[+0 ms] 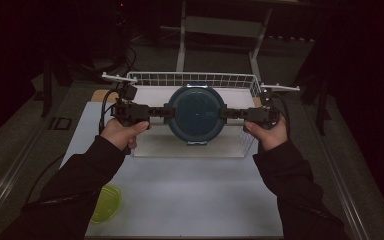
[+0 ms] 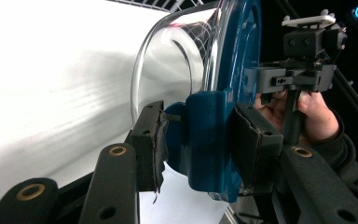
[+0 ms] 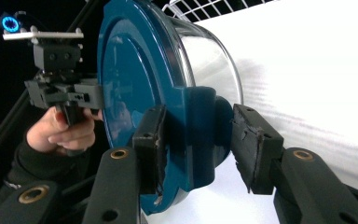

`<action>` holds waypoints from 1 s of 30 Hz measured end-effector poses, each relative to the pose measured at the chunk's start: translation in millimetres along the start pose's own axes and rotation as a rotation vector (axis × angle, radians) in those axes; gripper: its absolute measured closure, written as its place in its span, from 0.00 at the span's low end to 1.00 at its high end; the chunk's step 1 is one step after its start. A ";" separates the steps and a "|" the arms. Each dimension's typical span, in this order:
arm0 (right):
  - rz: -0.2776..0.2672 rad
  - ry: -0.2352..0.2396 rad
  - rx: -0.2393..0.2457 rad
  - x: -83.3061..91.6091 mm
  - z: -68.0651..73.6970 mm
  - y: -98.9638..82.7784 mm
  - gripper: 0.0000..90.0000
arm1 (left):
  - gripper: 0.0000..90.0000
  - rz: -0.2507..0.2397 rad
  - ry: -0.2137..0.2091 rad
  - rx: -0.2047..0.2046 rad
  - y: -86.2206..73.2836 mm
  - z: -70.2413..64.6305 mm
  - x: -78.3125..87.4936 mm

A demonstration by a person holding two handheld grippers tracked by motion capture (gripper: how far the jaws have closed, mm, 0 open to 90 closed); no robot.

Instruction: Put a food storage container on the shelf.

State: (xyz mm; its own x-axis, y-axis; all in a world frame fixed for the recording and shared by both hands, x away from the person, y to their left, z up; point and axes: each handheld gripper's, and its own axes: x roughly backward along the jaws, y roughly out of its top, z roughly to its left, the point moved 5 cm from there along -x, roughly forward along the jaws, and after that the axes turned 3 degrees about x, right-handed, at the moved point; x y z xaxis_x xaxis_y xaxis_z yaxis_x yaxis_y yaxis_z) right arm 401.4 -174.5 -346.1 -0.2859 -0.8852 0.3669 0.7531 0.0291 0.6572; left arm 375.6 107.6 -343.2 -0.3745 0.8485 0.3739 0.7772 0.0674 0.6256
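Blue-lidded glass container (image 1: 196, 114) hangs above the wire basket (image 1: 250, 82) on the desk (image 1: 190, 200), with the left tool (image 1: 157, 112) and right tool (image 1: 231, 113) each clamped on a lid latch.

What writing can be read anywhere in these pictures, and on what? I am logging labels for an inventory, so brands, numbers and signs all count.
None can be read.
Blue lid of the clear container: smooth, with no print or embossing legible.
Left gripper and right gripper: bare black parts, no markings legible.
Wire basket and yellow-green bowl: no labels visible.
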 end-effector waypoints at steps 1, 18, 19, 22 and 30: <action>0.001 -0.001 -0.002 -1.9 -1.2 1.8 0.63 | 0.62 -0.004 0.002 0.006 0.9 2.0 -0.1; -0.003 -0.047 -0.032 -16.6 -8.3 19.0 0.62 | 0.60 -0.015 -0.021 0.066 12.3 23.5 -3.9; -0.007 -0.054 -0.026 -17.7 -7.9 20.1 0.62 | 0.60 -0.013 -0.020 0.077 12.7 25.1 -3.9; -0.010 -0.052 -0.039 -19.4 -8.8 21.7 0.61 | 0.60 -0.002 -0.026 0.097 13.7 29.1 -4.2; -0.048 -0.072 -0.100 -24.0 -16.5 25.6 0.59 | 0.55 -0.002 -0.029 0.111 20.6 35.7 -9.1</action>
State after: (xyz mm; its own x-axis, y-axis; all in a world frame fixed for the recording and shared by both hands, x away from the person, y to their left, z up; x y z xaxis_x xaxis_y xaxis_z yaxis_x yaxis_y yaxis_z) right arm 437.3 -160.1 -348.9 -0.3622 -0.8489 0.3851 0.7919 -0.0622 0.6075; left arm 413.1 120.0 -358.1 -0.3627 0.8631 0.3515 0.8282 0.1257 0.5461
